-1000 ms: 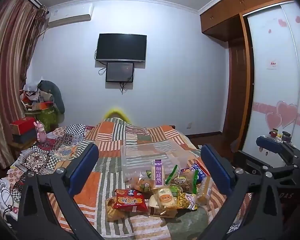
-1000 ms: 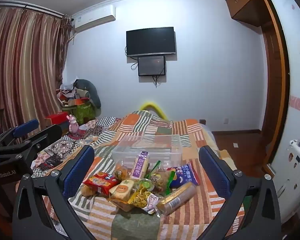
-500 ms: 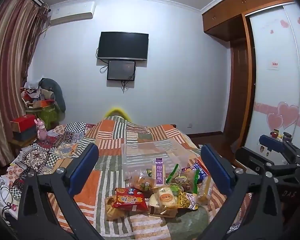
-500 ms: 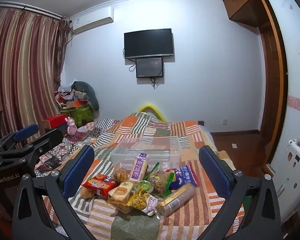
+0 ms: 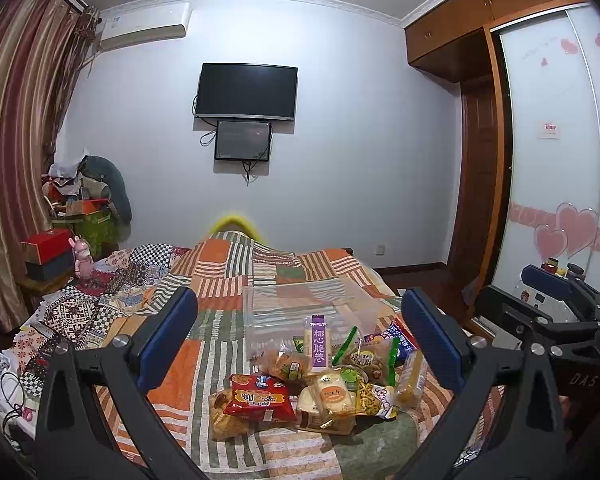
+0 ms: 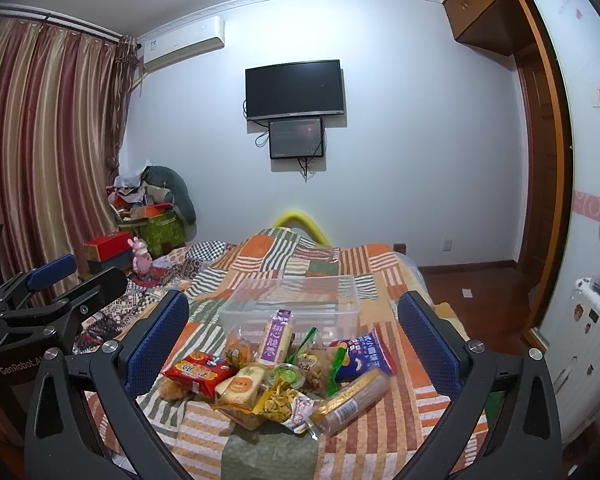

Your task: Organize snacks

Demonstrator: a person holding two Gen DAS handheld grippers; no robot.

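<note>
Right wrist view shows both the right gripper (image 6: 294,332) and left gripper (image 5: 298,334) spread wide and empty, apparently readied above the snack pile (image 6: 276,376) heaped just before the clear bin (image 6: 292,300).

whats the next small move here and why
Probably lower the right tool toward the long biscuit pack at the near right edge of the snack pile. Both tools are open and empty, hovering above the bed; the clear bin behind the pile looks empty, so no snack is sorted yet, and that pack lies exposed.
</note>
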